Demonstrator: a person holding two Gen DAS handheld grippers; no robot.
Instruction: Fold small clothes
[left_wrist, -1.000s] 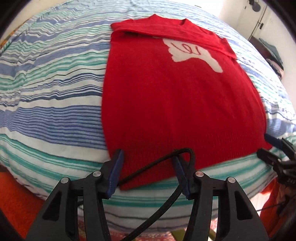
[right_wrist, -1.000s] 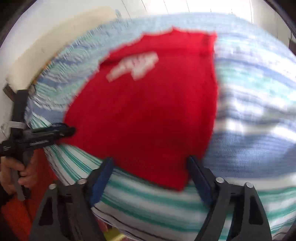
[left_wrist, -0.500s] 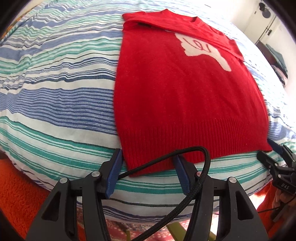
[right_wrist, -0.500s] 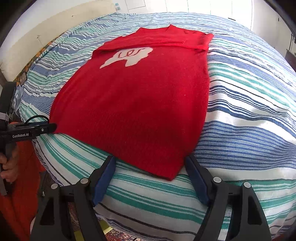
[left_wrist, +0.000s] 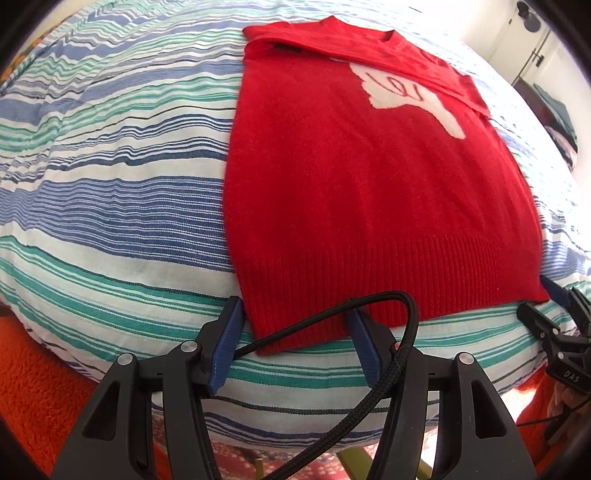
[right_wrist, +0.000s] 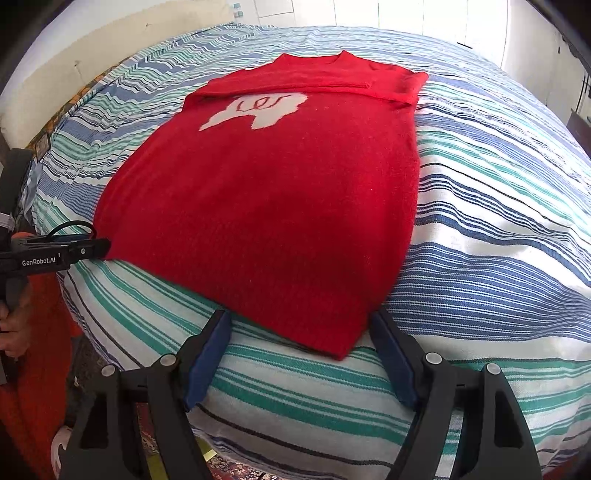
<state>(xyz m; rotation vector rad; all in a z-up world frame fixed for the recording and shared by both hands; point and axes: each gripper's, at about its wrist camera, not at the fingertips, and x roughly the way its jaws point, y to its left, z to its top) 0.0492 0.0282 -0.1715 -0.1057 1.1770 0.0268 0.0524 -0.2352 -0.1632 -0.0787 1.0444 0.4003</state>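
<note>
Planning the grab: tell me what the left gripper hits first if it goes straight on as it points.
Most likely the red sweater: its ribbed hem corner lies right between the open left gripper fingers, on the striped bed cover. Depth is hard to judge.

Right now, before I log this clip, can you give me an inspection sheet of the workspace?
Surface: bed with blue, green and white striped cover, rumpled.
Job's things: red knitted sweater with white motif lying flat, sleeves folded across the chest, ribbed hem nearest.
Clutter: nothing seen on the bed.
Grippers: left gripper open around the hem's left corner; right gripper open around the right corner; neither pinches yet.
Cables: black braided cable loops across the left gripper.
Surroundings: orange rug, white walls.
</note>
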